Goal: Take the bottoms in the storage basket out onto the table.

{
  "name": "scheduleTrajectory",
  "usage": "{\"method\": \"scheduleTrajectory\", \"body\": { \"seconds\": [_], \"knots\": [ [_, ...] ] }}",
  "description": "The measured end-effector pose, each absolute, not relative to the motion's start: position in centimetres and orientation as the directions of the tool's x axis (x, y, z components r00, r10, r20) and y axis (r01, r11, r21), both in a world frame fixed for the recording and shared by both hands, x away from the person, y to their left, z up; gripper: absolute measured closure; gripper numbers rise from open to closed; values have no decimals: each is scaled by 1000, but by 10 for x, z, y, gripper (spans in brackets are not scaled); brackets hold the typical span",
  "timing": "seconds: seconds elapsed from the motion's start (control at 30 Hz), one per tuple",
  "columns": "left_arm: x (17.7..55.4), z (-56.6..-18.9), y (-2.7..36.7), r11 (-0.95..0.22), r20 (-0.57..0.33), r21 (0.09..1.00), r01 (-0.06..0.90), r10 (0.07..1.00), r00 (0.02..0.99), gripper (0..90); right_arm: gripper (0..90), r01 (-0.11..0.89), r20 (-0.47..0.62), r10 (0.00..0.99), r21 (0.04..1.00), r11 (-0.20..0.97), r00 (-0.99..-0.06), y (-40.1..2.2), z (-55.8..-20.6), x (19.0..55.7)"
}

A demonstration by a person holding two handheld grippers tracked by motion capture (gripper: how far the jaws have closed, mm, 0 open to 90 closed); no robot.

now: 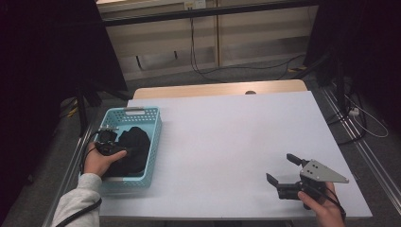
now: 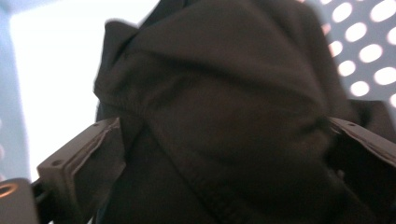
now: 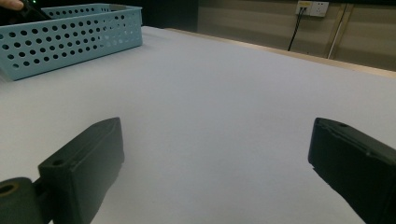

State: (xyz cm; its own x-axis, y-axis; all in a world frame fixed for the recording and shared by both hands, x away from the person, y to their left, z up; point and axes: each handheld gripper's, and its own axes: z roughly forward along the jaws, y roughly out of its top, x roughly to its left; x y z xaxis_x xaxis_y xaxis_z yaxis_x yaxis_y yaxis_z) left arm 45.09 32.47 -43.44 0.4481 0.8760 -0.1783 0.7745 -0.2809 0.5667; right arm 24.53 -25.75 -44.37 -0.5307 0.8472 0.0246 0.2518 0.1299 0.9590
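The left gripper (image 1: 111, 142) stood with jaws spread wide inside the perforated light-blue plastic basket (image 1: 153, 137), the crumpled black fabric garment (image 2: 219, 116) lying between them. The right gripper (image 1: 284, 171) hovered spread and empty over the white table (image 1: 227, 137).

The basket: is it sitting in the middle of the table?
No, the basket sits at the table's left edge, with black cloth inside.
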Motion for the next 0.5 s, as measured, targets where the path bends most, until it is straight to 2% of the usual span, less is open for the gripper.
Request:
{"method": "scheduleTrajectory", "body": {
  "seconds": [0.5],
  "knots": [
    [448,-444,320,-272,-162,576,771,886,434,0,29,251,20,842,958,137,-539,-257,-444,245]
  ]
}}
